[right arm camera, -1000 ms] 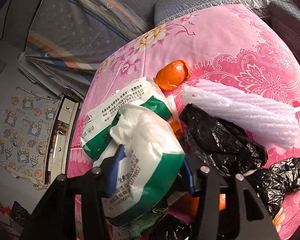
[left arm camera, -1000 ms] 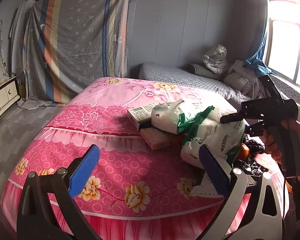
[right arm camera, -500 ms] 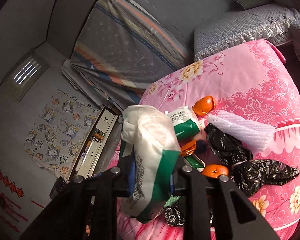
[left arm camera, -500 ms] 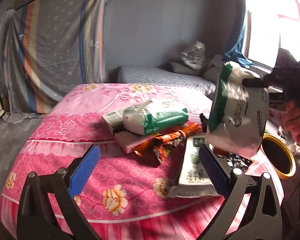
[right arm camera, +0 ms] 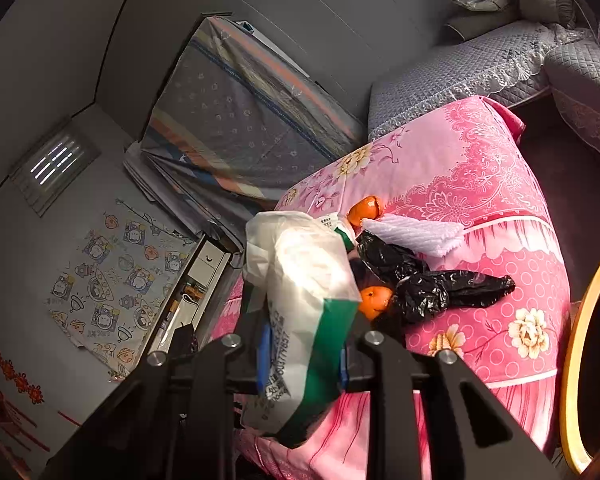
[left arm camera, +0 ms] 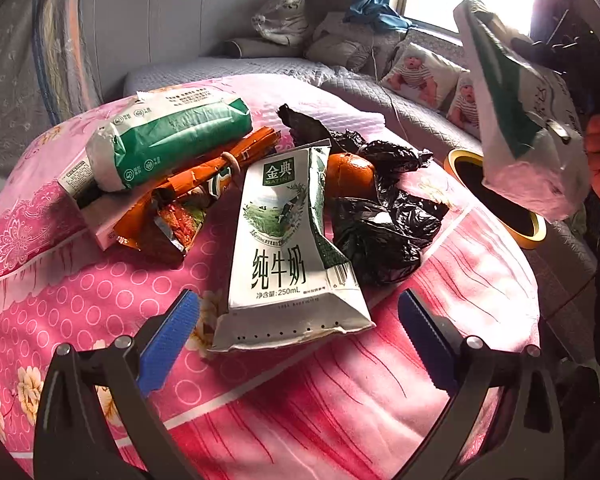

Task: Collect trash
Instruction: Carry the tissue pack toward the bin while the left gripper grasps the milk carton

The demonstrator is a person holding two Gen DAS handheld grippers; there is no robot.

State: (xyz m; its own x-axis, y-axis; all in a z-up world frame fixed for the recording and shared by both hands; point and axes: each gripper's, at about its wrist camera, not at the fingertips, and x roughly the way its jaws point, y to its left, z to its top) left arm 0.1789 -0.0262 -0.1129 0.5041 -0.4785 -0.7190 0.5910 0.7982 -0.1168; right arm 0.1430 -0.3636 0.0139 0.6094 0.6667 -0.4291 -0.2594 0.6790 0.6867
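Observation:
My right gripper [right arm camera: 302,354] is shut on a white and green plastic package [right arm camera: 300,300], held in the air; in the left wrist view the package [left arm camera: 520,120] hangs over a yellow-rimmed bin [left arm camera: 496,196] beside the table. My left gripper [left arm camera: 296,332] is open and empty, low over the pink cloth, just in front of a flattened milk carton [left arm camera: 288,248]. Behind the carton lie a second green and white package [left arm camera: 168,144], an orange wrapper [left arm camera: 204,184], an orange [left arm camera: 350,174] and a black plastic bag [left arm camera: 384,224].
The trash lies on a table under a pink flowered cloth [left arm camera: 80,300]. A white foam sheet [right arm camera: 416,234] and orange peel [right arm camera: 366,208] lie at the far side. A grey quilted bed [left arm camera: 260,68] with pillows stands behind. The bin rim [right arm camera: 572,344] is at my right.
My right gripper lifted the white and green package off the pile and carried it right, over the bin. My left gripper moved forward and right, close to the milk carton, which was uncovered.

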